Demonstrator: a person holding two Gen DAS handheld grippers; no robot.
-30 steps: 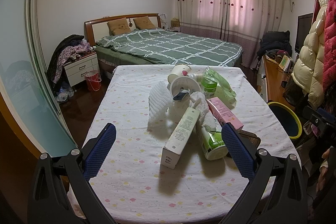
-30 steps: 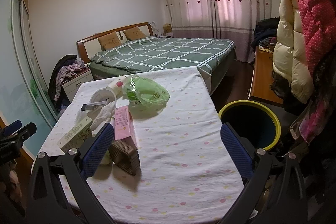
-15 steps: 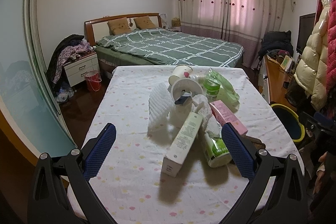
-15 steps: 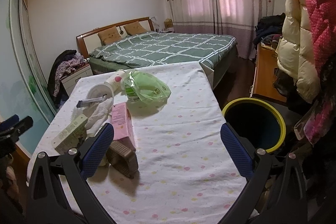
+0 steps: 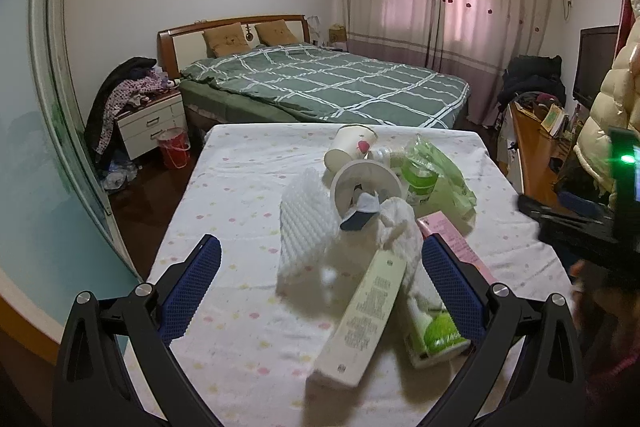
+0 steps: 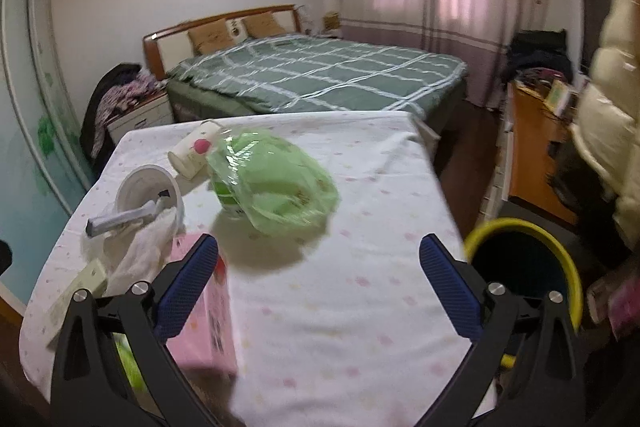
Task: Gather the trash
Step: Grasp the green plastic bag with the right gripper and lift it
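Trash lies on a table with a dotted white cloth [image 5: 240,195]: a long white box [image 5: 360,319], white foam netting [image 5: 308,223], a white bowl [image 5: 366,183], a paper cup [image 5: 352,147], a green bag [image 5: 436,171], a pink box [image 6: 210,311] and a green-capped tube [image 5: 436,331]. My left gripper [image 5: 320,283] is open above the pile, around the white box and foam. My right gripper [image 6: 320,275] is open over the cloth, its left finger over the pink box. The green bag [image 6: 272,183] lies ahead of it. A yellow-rimmed bin [image 6: 528,263] stands to the table's right.
A green-quilted bed [image 5: 328,83] stands beyond the table. A nightstand [image 5: 150,121] with clothes and a red bucket [image 5: 174,147] are at left. A wooden desk [image 5: 536,147] and hanging coats [image 6: 608,131] are at right.
Both grippers have moved forward over the table and closer to the trash. The right one has swung left, so the pink box now sits under its left finger. Jaws stay open.
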